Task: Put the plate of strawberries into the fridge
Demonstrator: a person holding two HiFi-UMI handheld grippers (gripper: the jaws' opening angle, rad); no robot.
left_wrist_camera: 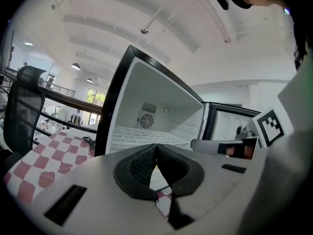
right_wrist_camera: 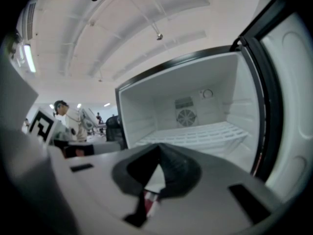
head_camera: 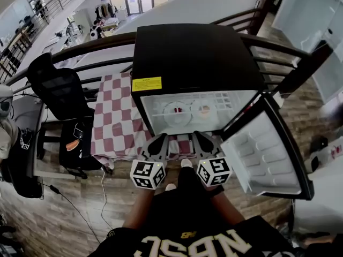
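Only the head view shows two plates (head_camera: 177, 112) inside the open fridge (head_camera: 193, 58) mid-frame, with a checkered surface (head_camera: 115, 116) to its left, whereas the clenched, empty left hand-held gripper (left_wrist_camera: 156, 146) and right hand-held gripper (right_wrist_camera: 160, 146) look at its rear fan (left_wrist_camera: 146, 122).

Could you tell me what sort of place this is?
Probably an open-plan office or lab, on a mezzanine: a railing overlooks desks below, with an office chair near the fridge.

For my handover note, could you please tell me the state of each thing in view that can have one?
Black mini fridge: its white-lined door swung wide open.
Left tongs: shut, nothing between them.
Right tongs: shut, nothing between them.
Two round plate-like shapes inside the fridge: lying flat, contents unclear.
Red-and-white checked cloth: spread out beside the fridge.
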